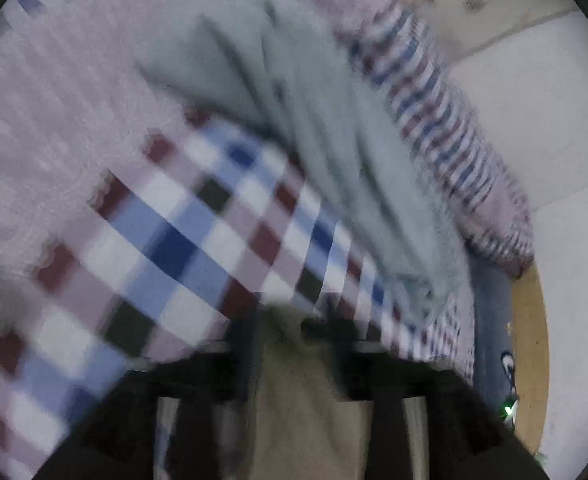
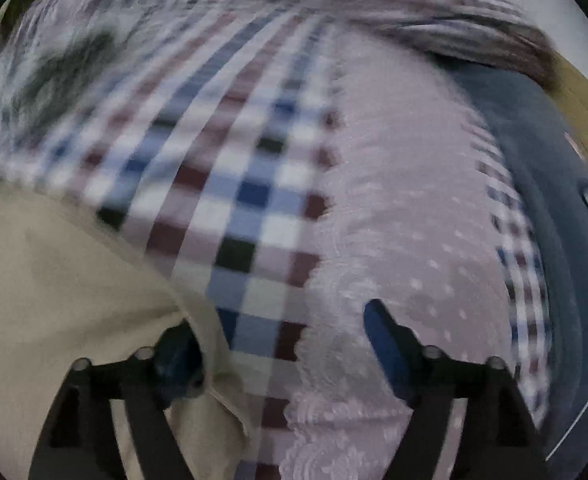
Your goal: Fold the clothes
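beige garment (image 1: 302, 412) nearest, pinched in closed left gripper (image 1: 300, 332) | right gripper (image 2: 281, 344) spread wide, holding nothing, beside beige edge | checked bedspread (image 2: 233, 208) beneath | grey-blue garment (image 1: 294, 128) heaped beyond | views blurred

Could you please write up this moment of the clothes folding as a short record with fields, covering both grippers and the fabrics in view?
surface: checked bedspread with a pink lace panel
beige garment: lies at the lower left of the right wrist view, over the checks
pale grey-green garment: crumpled on the bedspread, ahead of the left gripper
left gripper: fingers close together with beige cloth between them
right gripper: fingers apart, left finger at the beige garment's edge
image quality: both views motion-blurred
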Tool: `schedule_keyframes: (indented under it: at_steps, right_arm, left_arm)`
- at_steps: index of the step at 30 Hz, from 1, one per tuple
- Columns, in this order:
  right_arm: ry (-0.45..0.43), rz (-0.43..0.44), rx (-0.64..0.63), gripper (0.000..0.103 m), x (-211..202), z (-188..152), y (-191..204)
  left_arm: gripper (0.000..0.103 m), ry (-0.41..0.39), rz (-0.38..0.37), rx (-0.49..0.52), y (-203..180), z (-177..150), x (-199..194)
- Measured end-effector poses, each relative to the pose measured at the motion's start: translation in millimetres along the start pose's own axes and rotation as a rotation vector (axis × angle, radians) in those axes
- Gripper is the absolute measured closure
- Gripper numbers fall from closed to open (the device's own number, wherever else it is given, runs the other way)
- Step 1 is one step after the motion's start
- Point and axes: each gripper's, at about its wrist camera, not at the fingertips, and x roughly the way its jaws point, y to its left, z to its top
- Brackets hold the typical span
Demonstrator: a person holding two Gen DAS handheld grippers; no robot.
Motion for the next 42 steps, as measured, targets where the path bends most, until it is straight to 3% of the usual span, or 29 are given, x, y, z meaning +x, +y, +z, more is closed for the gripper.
schedule_keyframes:
  at_steps: [1,2,5,9,11,13,15,18,23,27,29,33,35,38,42]
  right_arm:
    - [-0.049,0.011,0.071,0.019,-12,-6,-10]
    - [-0.078,0.023,0.132,0.019,-23,-16,-18]
    - [-0.116,0.074,0.236,0.017,-44,-46,-28]
    - [-0.096,0.155,0.256,0.017,-54,-78,-33]
    - [-0.058,0.15,0.254,0.017,-55,-89,-36]
    - [-0.038,0.132,0.28,0.017,-59,-98,-40]
    - [-0.072,0.167,0.331,0.017,-72,-106,-44]
    - [-0.085,0.211,0.329,0.017,-77,-103,-41]
    - [0.027,0.214,0.165,0.017,-52,-73,-4]
    - [0.065,0.137,0.099,0.018,-28,-52,15]
    - [0.048,0.033,0.164,0.018,-31,-55,5]
    - [-0.053,0.219,0.314,0.018,-69,-95,-6]
    - [-0.091,0.277,0.341,0.018,-95,-134,-5]
    - [-0.089,0.356,0.372,0.018,-120,-193,-6]
    - [-0.036,0.384,0.433,0.018,-141,-246,-11]
  left_arm:
    - [0.028,-0.054,-0.006,0.003,4,-2,-16]
    - [0.028,-0.106,-0.011,0.005,8,-5,-32]
    - [0.028,-0.142,-0.034,0.007,26,-22,-69]
    - [0.028,-0.086,0.018,0.163,33,-81,-102]
    - [0.028,-0.044,0.056,0.247,34,-110,-112]
    - [0.028,-0.019,0.067,0.303,36,-137,-120]
    - [0.028,-0.009,0.086,0.313,38,-153,-128]
    - [0.028,-0.047,0.053,0.305,37,-160,-144]
    - [0.028,-0.086,0.049,0.244,42,-156,-145]
    - [0.028,-0.089,0.064,0.226,44,-155,-145]
    - [0.028,-0.079,0.071,0.225,47,-153,-144]
    - [0.028,-0.053,0.059,0.254,48,-156,-146]
    - [0.028,-0.016,0.044,0.274,49,-160,-144]
    - [0.028,0.056,0.037,0.3,49,-168,-135]
    - [0.028,0.136,0.067,0.365,51,-183,-130]
